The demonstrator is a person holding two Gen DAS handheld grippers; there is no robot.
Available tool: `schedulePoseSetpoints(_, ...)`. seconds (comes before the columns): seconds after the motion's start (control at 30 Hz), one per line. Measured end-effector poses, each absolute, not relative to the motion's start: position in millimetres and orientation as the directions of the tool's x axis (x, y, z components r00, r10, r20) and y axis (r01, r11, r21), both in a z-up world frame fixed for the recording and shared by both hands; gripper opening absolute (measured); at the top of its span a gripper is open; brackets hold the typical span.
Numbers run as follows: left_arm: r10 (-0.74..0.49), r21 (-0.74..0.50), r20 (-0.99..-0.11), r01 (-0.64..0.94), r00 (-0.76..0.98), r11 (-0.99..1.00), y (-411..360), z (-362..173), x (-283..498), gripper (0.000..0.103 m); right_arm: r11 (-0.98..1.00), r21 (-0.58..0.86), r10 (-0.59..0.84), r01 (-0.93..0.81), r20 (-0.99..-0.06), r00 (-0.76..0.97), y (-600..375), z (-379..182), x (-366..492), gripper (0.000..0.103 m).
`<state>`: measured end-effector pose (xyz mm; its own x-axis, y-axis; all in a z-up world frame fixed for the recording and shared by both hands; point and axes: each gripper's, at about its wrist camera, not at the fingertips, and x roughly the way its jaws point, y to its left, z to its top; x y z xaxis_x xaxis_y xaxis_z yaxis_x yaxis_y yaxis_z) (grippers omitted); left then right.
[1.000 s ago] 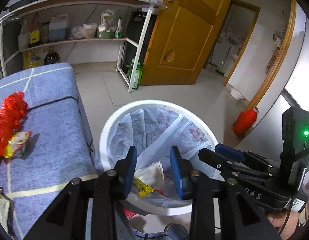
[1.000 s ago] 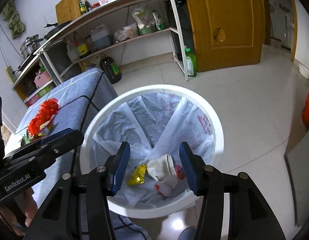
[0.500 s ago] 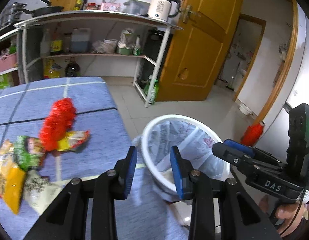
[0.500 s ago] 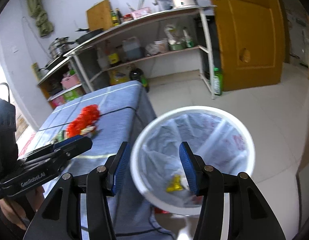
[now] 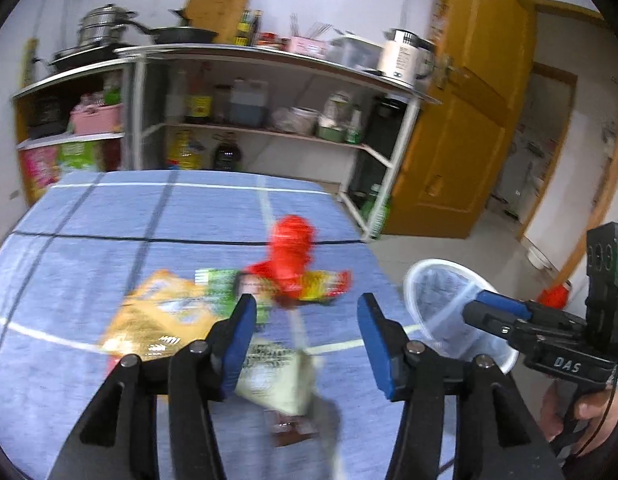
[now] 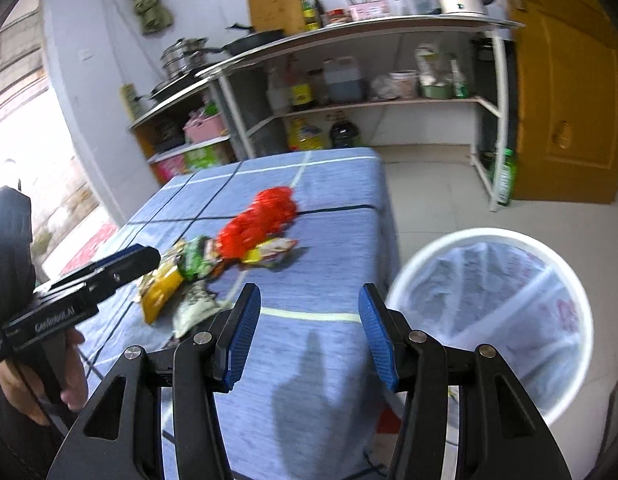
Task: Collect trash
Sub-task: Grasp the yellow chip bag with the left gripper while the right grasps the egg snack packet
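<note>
A pile of trash lies on the blue cloth table point(image 5: 89, 248): a red mesh bag point(image 5: 291, 248), a yellow snack bag point(image 5: 161, 316), a green wrapper point(image 5: 217, 280) and a pale packet point(image 5: 277, 376). The pile also shows in the right wrist view, with the red mesh bag point(image 6: 261, 224) and yellow bag point(image 6: 159, 292). My left gripper point(image 5: 305, 340) is open and empty, just above the pile. My right gripper point(image 6: 305, 338) is open and empty over the table's near edge point(image 6: 317, 360). The white bin point(image 6: 509, 320) with a plastic liner stands on the floor right of the table.
A metal shelf rack point(image 6: 349, 80) with bottles, pots and a kettle stands behind the table. A wooden door point(image 6: 569, 100) is at the right. A green bottle point(image 6: 505, 180) stands by the rack leg. An orange object point(image 5: 555, 294) sits on the floor beyond the bin.
Both grippers have swung left from over the bin toward the table, and both have opened wider. The trash pile is now in front of the left gripper.
</note>
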<state>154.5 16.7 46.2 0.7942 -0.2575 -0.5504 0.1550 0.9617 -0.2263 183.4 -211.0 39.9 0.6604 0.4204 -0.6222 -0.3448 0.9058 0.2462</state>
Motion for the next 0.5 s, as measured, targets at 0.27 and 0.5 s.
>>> schedulePoseSetpoints(0.27,-0.150,-0.242,-0.610,-0.003,0.778,0.970,81,19,166,0.064,0.874,0.317,0.483,-0.369,-0.654,0.582,-179,26,215,0.052)
schedulePoseSetpoints(0.5,-0.135,-0.258,-0.666,-0.057,0.734,0.965,104,-6,178,0.070,0.857,0.400,0.515,-0.325,-0.688,0.511,-166,8,248,0.052)
